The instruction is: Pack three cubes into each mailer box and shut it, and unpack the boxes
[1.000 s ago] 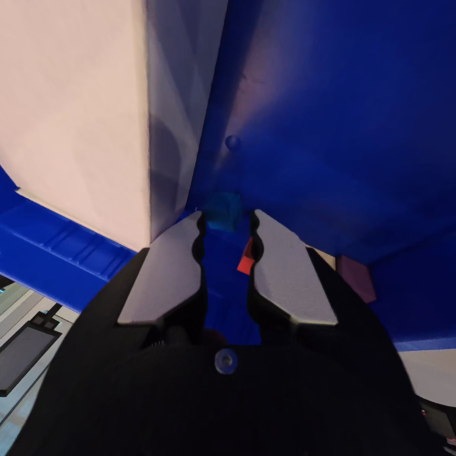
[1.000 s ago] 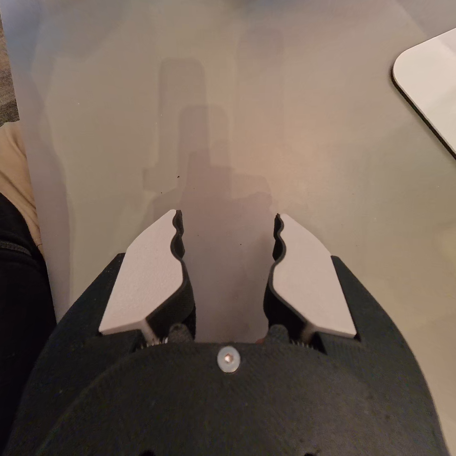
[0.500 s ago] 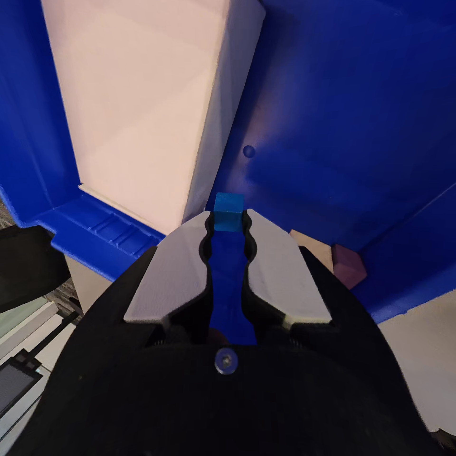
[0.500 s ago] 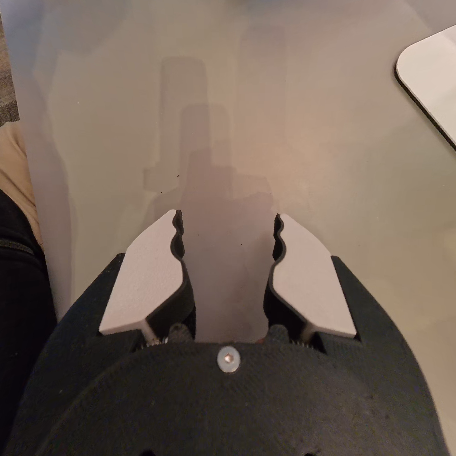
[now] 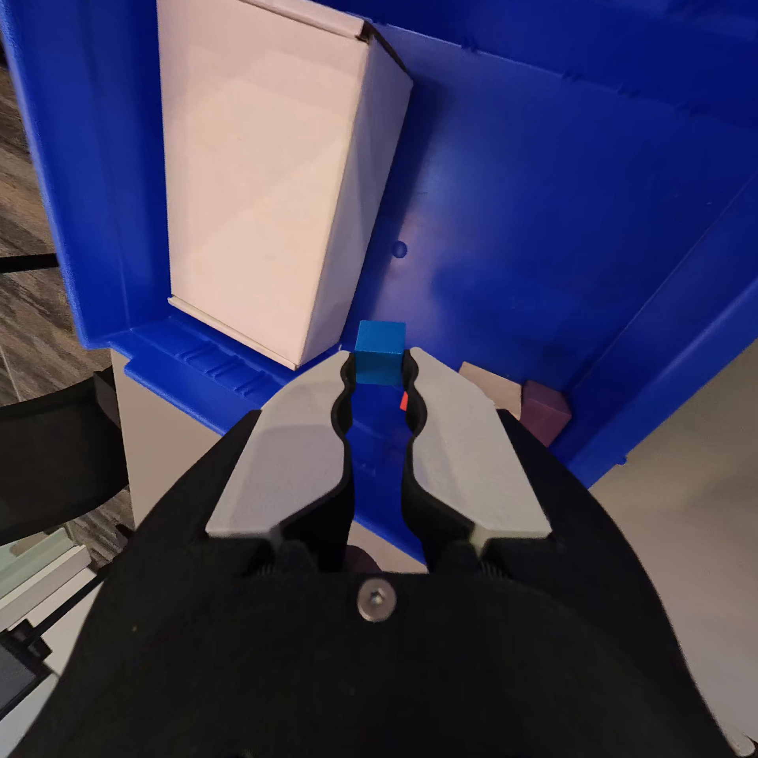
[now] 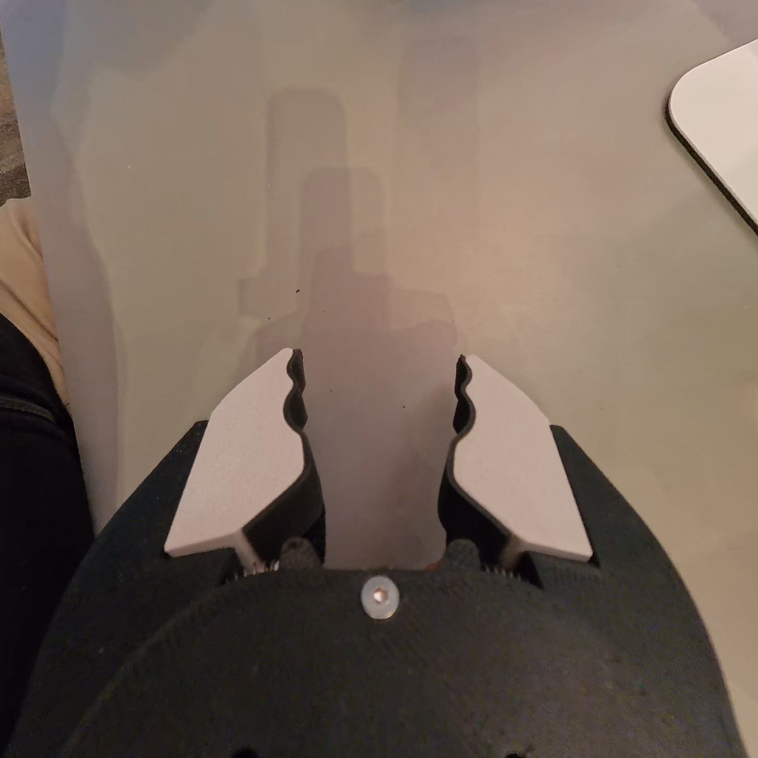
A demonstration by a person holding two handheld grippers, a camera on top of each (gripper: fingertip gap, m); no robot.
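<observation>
In the left wrist view my left gripper [image 5: 378, 356] is shut on a blue cube [image 5: 379, 352], held at the fingertips above the blue bin [image 5: 553, 197]. A closed white mailer box [image 5: 262, 172] stands in the bin at the left, just beyond the cube. A pale cube [image 5: 490, 385], a purple cube [image 5: 545, 408] and a sliver of a red cube [image 5: 404, 401] lie in the bin's near right corner. In the right wrist view my right gripper [image 6: 379, 356] is open and empty over the bare beige table [image 6: 533, 246].
The bin's near rim [image 5: 197, 361] sits at the table edge, with grey floor [image 5: 28, 262] beyond at the left. A white board with a dark edge [image 6: 726, 123] lies at the right of the table. A person's dark and tan clothing [image 6: 24, 369] is at the left. The gap from one gripper's tips to the other's is roughly 45 cm.
My left gripper closed on the blue cube and drew back and up from the bin, so more of the bin and mailer box shows. The right gripper has not moved.
</observation>
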